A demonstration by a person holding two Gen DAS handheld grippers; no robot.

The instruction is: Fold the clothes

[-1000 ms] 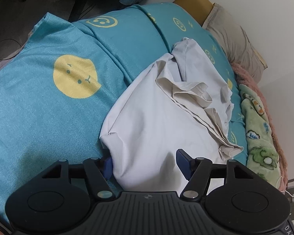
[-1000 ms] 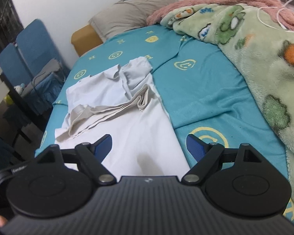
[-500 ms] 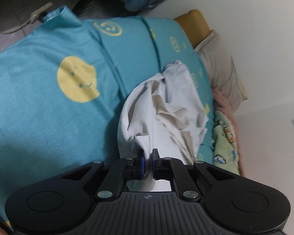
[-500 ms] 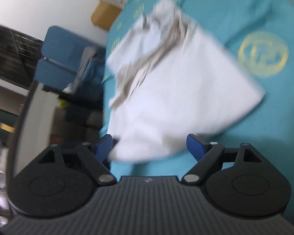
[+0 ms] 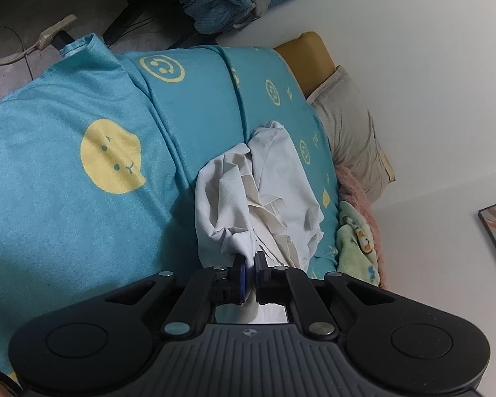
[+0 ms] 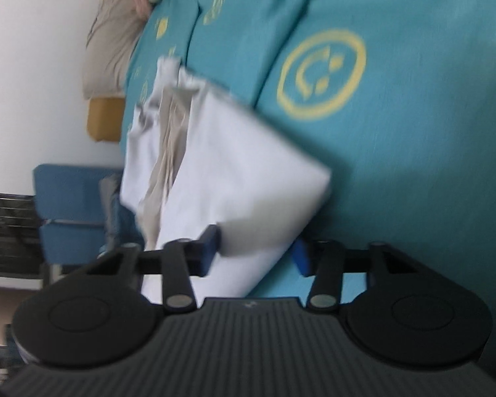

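White shirt (image 5: pixel 264 198) lies bunched on the teal smiley bedsheet (image 5: pixel 66 215), at twelve o'clock from both my grippers. My left gripper (image 5: pixel 249 266) pinches its near edge. My right gripper (image 6: pixel 256 251) is closing, cloth corner between its jaws, pads not yet pressing.

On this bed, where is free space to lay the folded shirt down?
The bare sheet left of the shirt, around the big yellow face, is free. Also free is the patch at the ring smiley, right of the shirt. It is crowded by the pillow and blanket.
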